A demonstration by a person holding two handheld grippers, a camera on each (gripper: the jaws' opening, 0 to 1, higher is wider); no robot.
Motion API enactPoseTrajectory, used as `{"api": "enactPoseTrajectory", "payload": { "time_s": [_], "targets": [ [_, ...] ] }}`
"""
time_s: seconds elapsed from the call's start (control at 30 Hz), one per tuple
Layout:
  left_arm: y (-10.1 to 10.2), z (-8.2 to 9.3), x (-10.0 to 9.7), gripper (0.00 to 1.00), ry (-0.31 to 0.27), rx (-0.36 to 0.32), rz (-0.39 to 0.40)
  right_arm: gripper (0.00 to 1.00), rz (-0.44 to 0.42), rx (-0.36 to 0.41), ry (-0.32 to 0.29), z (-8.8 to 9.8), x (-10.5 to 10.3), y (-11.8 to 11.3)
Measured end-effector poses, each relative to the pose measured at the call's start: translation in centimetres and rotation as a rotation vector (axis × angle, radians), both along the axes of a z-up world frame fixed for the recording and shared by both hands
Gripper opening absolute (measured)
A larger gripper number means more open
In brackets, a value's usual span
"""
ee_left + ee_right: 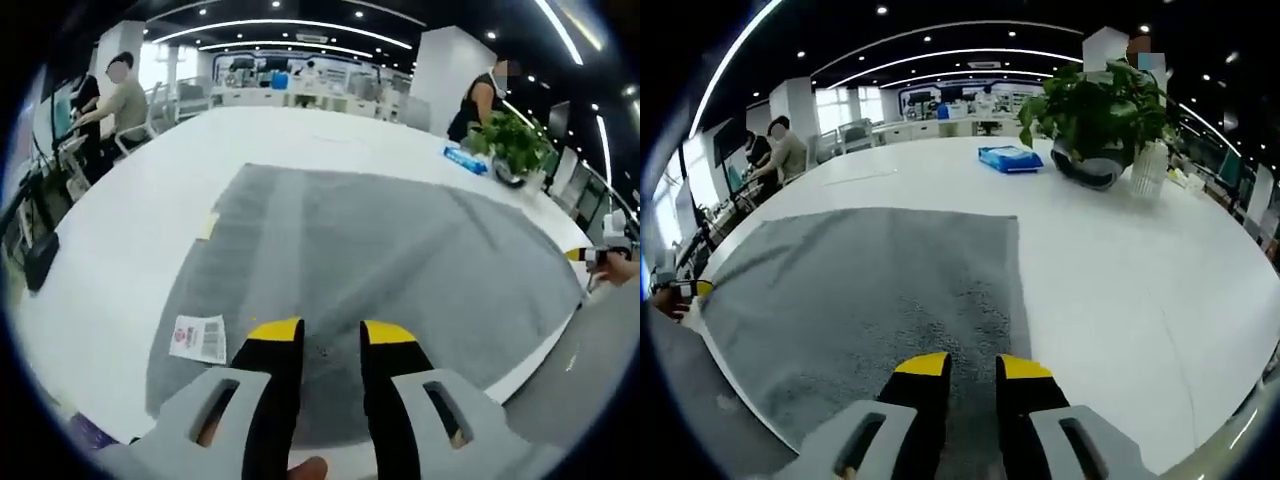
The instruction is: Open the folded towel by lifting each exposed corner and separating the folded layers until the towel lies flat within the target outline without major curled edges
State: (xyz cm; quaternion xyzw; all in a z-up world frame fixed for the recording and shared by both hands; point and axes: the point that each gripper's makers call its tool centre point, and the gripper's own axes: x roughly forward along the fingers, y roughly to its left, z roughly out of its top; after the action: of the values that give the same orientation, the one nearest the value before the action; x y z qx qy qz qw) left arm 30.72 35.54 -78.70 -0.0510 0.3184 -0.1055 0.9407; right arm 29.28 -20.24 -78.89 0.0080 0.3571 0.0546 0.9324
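My left gripper and right gripper both sit slightly parted, pinching nothing, low in frame over the grey towel spread mid-frame (soft, limp, light, I judge); I'd pinch corners.

Grey towel spread open and near flat on white worktop, pile showing faint fold creases and a lighter woven band running lengthwise. White barcode label sits at one near corner. In right gripper view, towel lies w/ straight far edge and side edge, no big curls visible.
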Motion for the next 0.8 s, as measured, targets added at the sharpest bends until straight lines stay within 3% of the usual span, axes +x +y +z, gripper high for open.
{"api": "enactPoseTrajectory", "payload": {
  "time_s": [0.13,0.2,0.23,0.33,0.5,0.57,0.8],
  "targets": [
    [0.3,-0.5,0.3,0.28,0.025,0.017,-0.004,0.17,-0.005,0.034,0.057,-1.4,-0.1,0.7],
    [0.2,-1.5,-0.4,0.28,0.085,-0.011,0.013,0.17,0.0,0.02,0.065,-1.7,-0.1,0.7],
    [0.2,-0.6,0.4,0.28,0.015,0.004,-0.023,0.17,0.004,0.006,0.06,-1.7,0.0,0.7],
    [0.1,-0.6,0.2,0.28,0.023,-0.013,-0.013,0.16,0.003,0.003,0.063,-1.6,0.3,0.6],
    [-0.9,-0.7,0.4,0.34,-0.022,0.173,-0.119,0.16,0.053,-0.054,0.075,-1.7,1.5,0.5],
    [-1.2,-0.7,0.9,0.36,-0.005,0.12,-0.063,0.16,0.064,-0.066,0.084,-1.7,2.1,0.4],
    [-2.1,-0.8,2.7,0.36,0.027,0.133,-0.064,0.16,0.055,-0.059,0.092,-1.9,4.6,-0.5]
  ]
}}
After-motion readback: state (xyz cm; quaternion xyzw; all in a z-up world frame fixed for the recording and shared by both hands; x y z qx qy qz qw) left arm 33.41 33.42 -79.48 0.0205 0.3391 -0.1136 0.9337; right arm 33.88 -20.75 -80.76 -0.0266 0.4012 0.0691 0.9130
